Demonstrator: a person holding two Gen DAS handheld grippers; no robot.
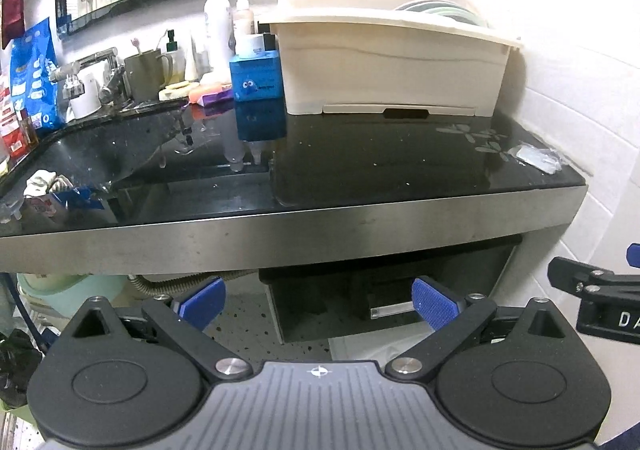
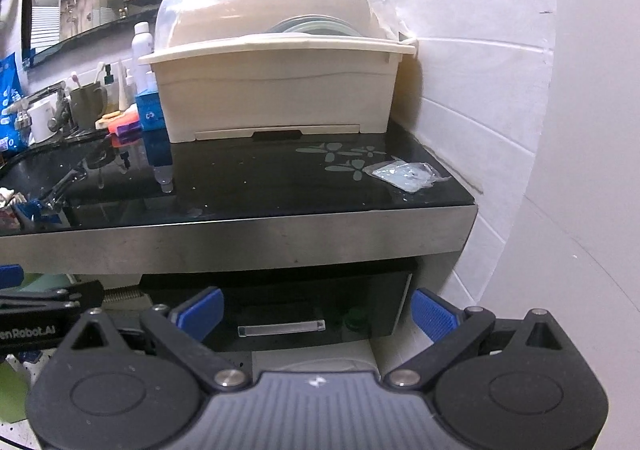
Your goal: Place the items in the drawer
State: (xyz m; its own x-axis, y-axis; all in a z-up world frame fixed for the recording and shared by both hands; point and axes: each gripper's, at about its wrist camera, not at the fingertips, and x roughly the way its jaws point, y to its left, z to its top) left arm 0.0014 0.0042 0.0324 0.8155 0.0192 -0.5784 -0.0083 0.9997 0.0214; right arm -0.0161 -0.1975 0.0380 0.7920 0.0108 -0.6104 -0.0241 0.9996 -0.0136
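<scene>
the letters "da" are seen in white on the black body of the right tool [image 1: 600,302], cut off by the right edge of the left wrist view. in the right wrist view, "enrobot.ai" is read in white on the black body of the left tool [image 2: 32,314], its beginning cut off at the left edge. print on the blue box [image 1: 258,76] and the blue bag [image 1: 34,74] is too blurred to be read.

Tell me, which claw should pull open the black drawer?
Probably the right claw: the black drawer's clear bar handle sits centred between its open fingers. The left claw, also open, sees that handle off-centre.
</scene>
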